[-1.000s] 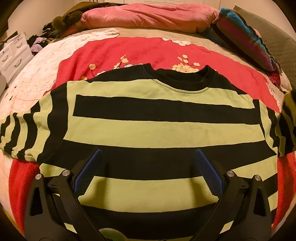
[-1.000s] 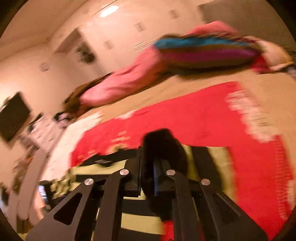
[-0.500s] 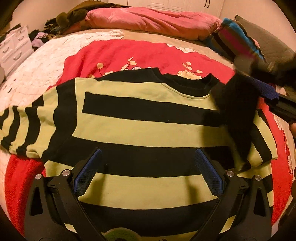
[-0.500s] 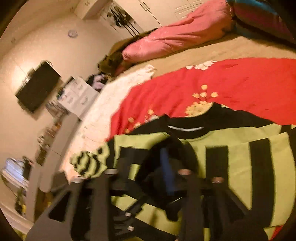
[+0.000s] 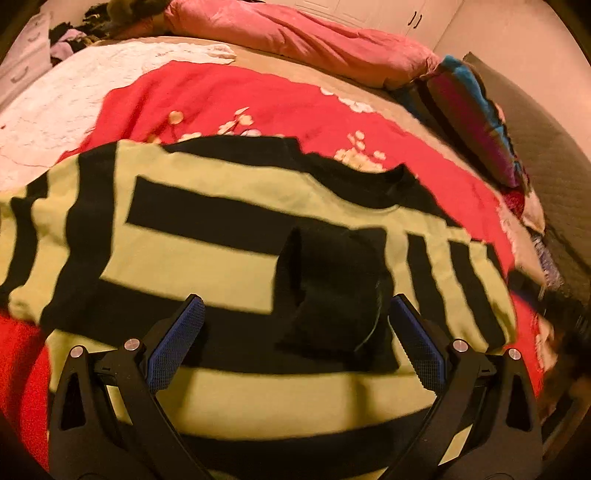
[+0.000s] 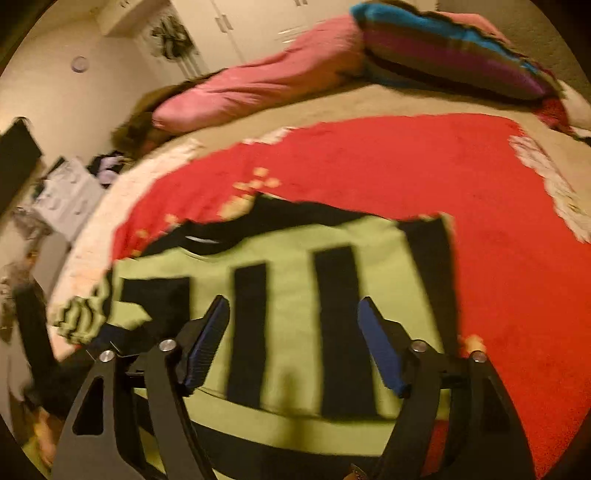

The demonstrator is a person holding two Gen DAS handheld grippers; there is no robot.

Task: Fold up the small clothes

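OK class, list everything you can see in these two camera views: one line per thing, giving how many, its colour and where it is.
Striped sweater: one, green and black, flat on the red blanket, right sleeve folded across the body with its black cuff on the chest.
Red blanket: one, red with pale flowers, spread on the bed under the sweater.
White cover: one, white, left part of the bed.
Pink duvet: one, pink, along the far side of the bed.
Striped pillow: one, blue, purple and dark, far right corner.
Drawer unit: one, white, beside the bed on the left.
Left tongs: one, black with blue pads, open above the sweater.
Right tongs: one, black with blue pads, open over the folded sleeve.
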